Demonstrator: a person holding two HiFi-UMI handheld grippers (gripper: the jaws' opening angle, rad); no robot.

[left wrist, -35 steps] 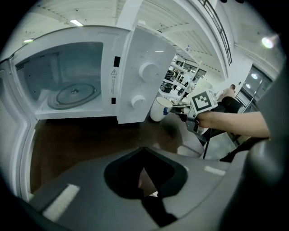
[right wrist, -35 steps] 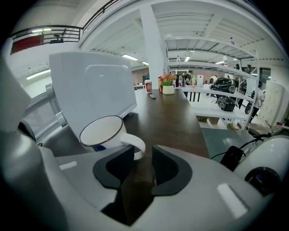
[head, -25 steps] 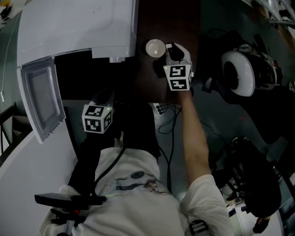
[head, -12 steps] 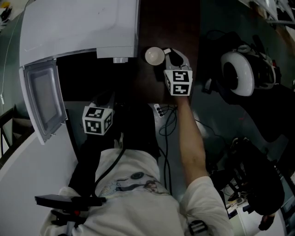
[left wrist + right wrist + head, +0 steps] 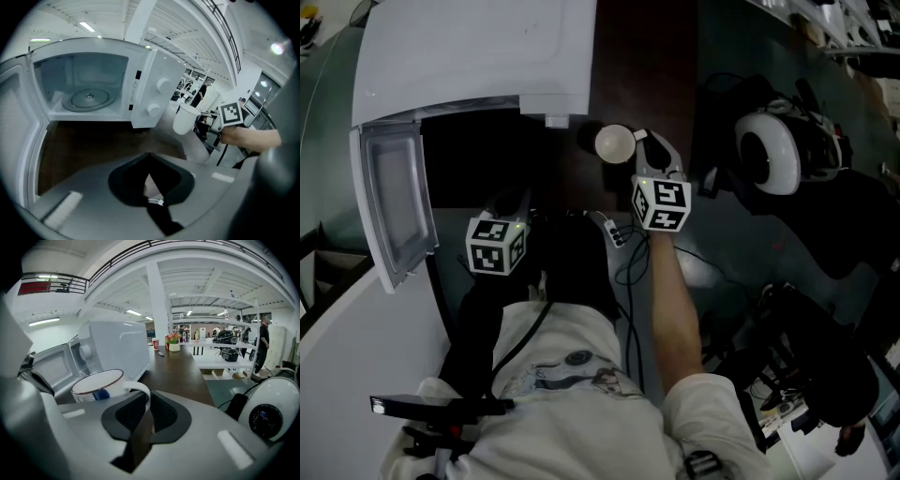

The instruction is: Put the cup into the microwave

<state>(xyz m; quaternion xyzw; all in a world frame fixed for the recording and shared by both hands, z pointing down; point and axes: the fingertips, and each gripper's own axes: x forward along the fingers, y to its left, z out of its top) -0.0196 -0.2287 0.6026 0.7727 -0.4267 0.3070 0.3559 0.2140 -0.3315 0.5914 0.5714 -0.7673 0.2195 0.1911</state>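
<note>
The microwave (image 5: 140, 84) stands open with its glass turntable (image 5: 89, 99) inside. The cup (image 5: 101, 385) hangs beside the control panel, where the right gripper's (image 5: 145, 404) jaws have just closed on its handle. The left gripper's (image 5: 149, 157) jaws meet, empty.

Big bright hall here: white column (image 5: 158, 305) rising to a beamed ceiling (image 5: 206, 287), strip lights (image 5: 44, 321) glowing, a railing (image 5: 61, 283) up high, long brown table (image 5: 178, 369) stretching away.

White microwave (image 5: 469, 56) on dark table (image 5: 642, 66)
</note>
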